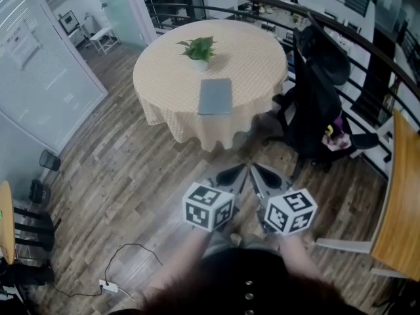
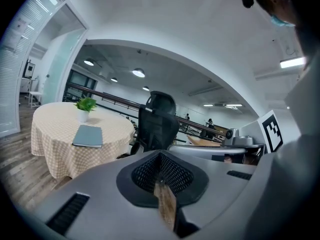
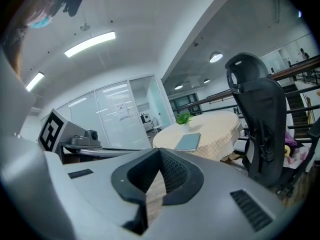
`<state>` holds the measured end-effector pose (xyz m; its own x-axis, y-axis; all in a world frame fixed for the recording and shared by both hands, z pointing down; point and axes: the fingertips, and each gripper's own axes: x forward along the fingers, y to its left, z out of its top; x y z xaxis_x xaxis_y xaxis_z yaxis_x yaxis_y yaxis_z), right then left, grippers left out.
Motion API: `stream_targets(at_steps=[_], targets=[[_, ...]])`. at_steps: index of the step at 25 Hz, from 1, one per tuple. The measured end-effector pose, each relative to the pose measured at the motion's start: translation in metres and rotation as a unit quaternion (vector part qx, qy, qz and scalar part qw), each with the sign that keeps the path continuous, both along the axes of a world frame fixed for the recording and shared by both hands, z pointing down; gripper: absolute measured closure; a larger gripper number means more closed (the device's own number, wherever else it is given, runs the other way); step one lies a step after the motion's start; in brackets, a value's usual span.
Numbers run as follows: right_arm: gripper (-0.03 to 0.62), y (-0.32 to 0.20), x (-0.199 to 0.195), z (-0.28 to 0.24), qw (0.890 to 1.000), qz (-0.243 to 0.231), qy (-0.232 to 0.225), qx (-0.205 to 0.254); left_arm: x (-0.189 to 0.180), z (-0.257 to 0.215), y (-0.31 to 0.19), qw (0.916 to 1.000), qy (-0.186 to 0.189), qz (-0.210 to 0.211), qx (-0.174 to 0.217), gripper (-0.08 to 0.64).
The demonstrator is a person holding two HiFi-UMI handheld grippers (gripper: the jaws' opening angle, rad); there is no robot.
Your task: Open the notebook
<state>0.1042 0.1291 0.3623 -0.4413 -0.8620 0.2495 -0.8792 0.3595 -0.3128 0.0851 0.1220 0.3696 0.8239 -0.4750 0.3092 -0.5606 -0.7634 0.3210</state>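
Note:
A closed grey-blue notebook [image 1: 215,96] lies flat on a round table [image 1: 164,77] with a checked yellow cloth, near the table's front edge. It also shows in the left gripper view as the notebook [image 2: 88,136] and in the right gripper view as the notebook [image 3: 188,142]. Both grippers are held low over the wooden floor, well short of the table. My left gripper [image 1: 240,170] and right gripper [image 1: 255,169] point toward the table, tips close together. The left gripper's [image 2: 160,154] jaws meet with nothing between them, and so do the right gripper's [image 3: 160,151].
A small potted plant [image 1: 199,50] stands behind the notebook. A black office chair [image 1: 318,104] sits right of the table by a curved railing [image 1: 367,41]. A wooden desk edge [image 1: 400,209] is at the far right. A power strip with cable [image 1: 108,285] lies on the floor at left.

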Motion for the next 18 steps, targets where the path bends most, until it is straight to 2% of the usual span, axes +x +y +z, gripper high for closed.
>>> stream_targets(at_steps=[11,18], targets=[[0.581,-0.081,-0.001,0.008,1.000,0.010,0.004,-0.011,-0.007,0.007,-0.084,1.0000,0.000,-0.003,-0.005,0.549],[0.581,-0.147,-0.003,0.010,1.000,0.020,0.007,-0.013,-0.008,0.001,-0.147,0.9999,-0.008,0.006,0.006,0.549]])
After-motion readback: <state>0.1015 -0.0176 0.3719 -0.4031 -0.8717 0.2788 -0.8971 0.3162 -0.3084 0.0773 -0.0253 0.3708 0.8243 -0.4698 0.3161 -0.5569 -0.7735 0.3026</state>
